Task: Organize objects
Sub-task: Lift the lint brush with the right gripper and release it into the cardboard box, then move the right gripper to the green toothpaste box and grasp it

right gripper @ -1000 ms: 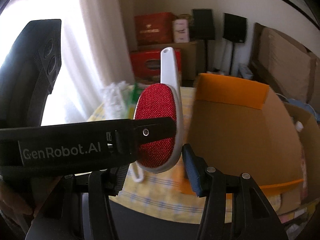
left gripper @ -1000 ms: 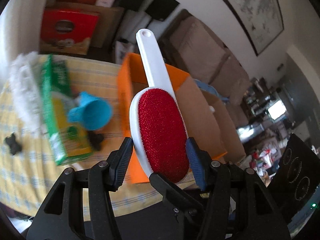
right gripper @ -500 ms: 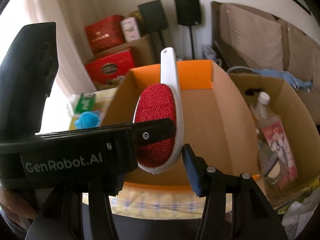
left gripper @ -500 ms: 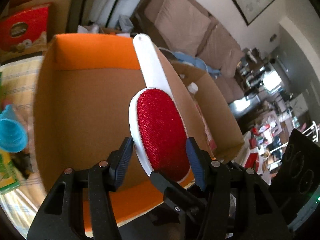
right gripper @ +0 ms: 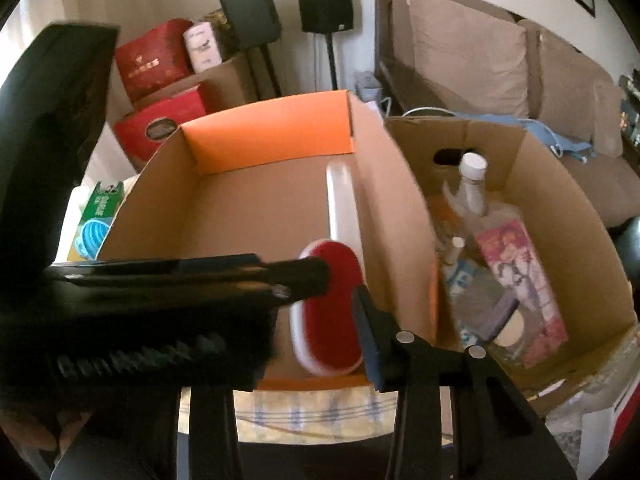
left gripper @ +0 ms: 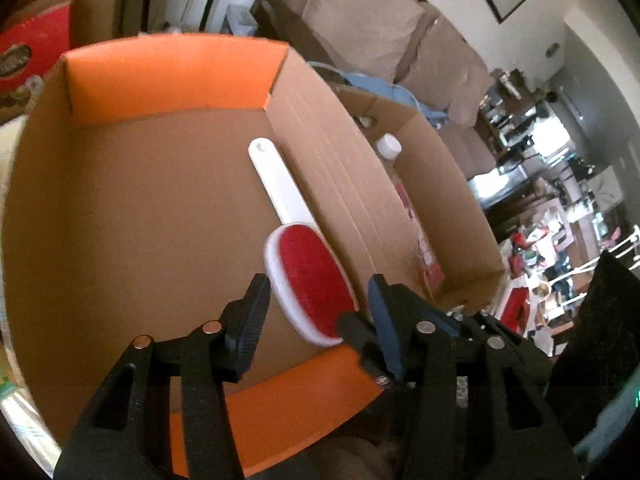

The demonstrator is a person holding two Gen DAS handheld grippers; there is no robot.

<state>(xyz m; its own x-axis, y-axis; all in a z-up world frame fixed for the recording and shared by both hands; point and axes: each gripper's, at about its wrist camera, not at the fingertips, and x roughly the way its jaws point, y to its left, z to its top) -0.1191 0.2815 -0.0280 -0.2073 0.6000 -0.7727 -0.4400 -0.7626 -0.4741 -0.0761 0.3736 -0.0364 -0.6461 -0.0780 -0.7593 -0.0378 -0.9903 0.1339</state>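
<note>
- Green box [right gripper: 103,203], left edge of the right wrist view: white lettering, too small to read.
- Red boxes [right gripper: 154,64], upper left: gold marks, illegible.
- No text can be read anywhere.

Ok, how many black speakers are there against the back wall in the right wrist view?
2. The left speaker is behind the red boxes; the right speaker sits on a stand beside it. Others may be hidden.
</note>
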